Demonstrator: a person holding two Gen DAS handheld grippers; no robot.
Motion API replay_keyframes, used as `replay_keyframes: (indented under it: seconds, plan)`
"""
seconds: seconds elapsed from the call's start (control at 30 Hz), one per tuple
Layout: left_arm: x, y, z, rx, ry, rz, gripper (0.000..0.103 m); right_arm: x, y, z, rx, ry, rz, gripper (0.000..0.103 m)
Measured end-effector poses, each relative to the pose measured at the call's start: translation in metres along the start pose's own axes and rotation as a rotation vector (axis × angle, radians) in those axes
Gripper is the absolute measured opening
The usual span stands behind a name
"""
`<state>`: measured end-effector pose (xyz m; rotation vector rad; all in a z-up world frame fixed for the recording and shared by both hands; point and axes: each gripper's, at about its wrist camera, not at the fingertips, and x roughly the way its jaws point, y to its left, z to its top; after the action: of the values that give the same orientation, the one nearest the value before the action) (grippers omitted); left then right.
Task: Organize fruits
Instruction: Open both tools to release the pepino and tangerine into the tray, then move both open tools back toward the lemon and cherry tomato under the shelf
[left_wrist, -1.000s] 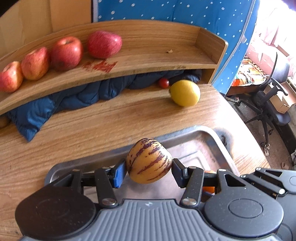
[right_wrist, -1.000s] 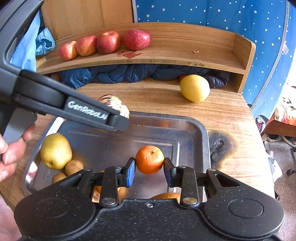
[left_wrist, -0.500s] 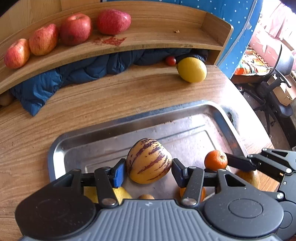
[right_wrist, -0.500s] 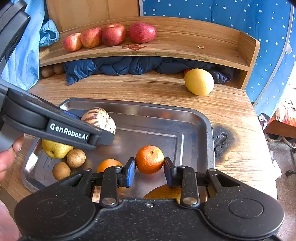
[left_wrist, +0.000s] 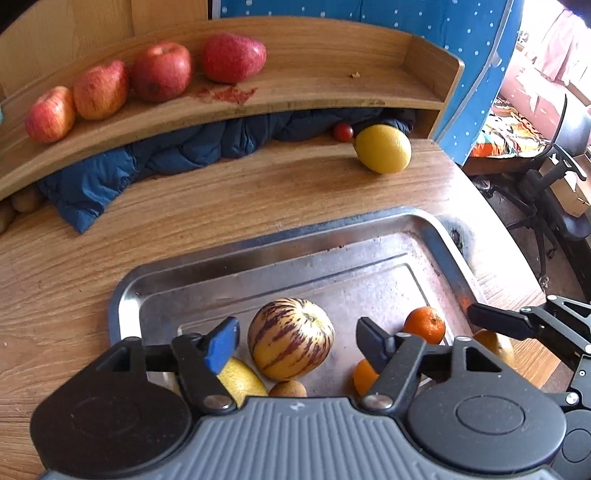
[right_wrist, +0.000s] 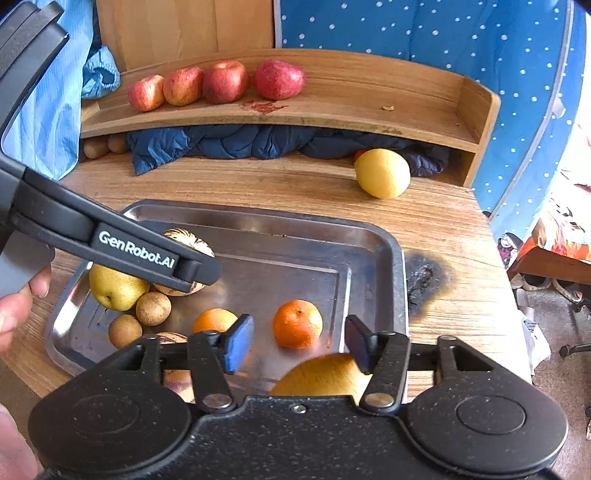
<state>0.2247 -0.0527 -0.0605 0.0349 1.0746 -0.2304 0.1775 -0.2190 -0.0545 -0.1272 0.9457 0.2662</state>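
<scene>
A striped yellow-purple melon (left_wrist: 291, 338) rests in the steel tray (left_wrist: 258, 254), between the spread fingers of my open left gripper (left_wrist: 297, 341). The same melon (right_wrist: 192, 242) shows partly behind the left gripper's arm in the right wrist view. A small orange tangerine (right_wrist: 297, 323) lies on the tray floor between the parted fingers of my open right gripper (right_wrist: 297, 343). That tangerine (left_wrist: 424, 324) also appears in the left wrist view, beside the right gripper's fingertip (left_wrist: 495, 321). Neither fruit is touched by the pads.
The tray (right_wrist: 400, 266) also holds a yellow pear (right_wrist: 114, 286), two brown kiwis (right_wrist: 153, 308), another orange (right_wrist: 214, 320) and a large orange fruit (right_wrist: 321, 374). A lemon (right_wrist: 382, 172) lies on the wooden table. Several red apples (right_wrist: 225, 81) line the shelf above a blue jacket (right_wrist: 229, 142).
Both grippers lowered toward the tray and opened. The melon left the left gripper and the tangerine left the right gripper; both now rest on the tray floor.
</scene>
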Motion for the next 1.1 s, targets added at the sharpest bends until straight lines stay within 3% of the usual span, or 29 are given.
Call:
replay_keyframes:
  seconds: [0.13,0.2,0.4,0.67,0.83,1.1]
  plan:
    - [-0.012,0.002,-0.004,-0.003,-0.016,0.018,0.088,-0.013,-0.003,-0.005,0.019,-0.024,-0.003,0.077]
    - [-0.017,0.004,-0.008,-0.006,-0.02,0.03,0.099,-0.021,-0.005,-0.008,0.034,-0.033,-0.003,0.083]
    - [-0.035,0.014,-0.026,-0.032,-0.018,0.053,0.102,-0.038,-0.009,-0.02,0.07,-0.05,0.004,0.096]
    - [-0.057,0.015,-0.059,-0.035,-0.001,0.087,0.102,-0.056,-0.008,-0.035,0.08,-0.069,0.022,0.101]
    - [-0.063,0.014,-0.075,-0.046,0.05,0.102,0.102,-0.063,-0.011,-0.041,0.105,-0.067,0.034,0.102]
    - [-0.068,-0.001,-0.07,0.017,0.049,0.105,0.102,-0.069,-0.021,-0.043,0.148,-0.071,0.025,0.102]
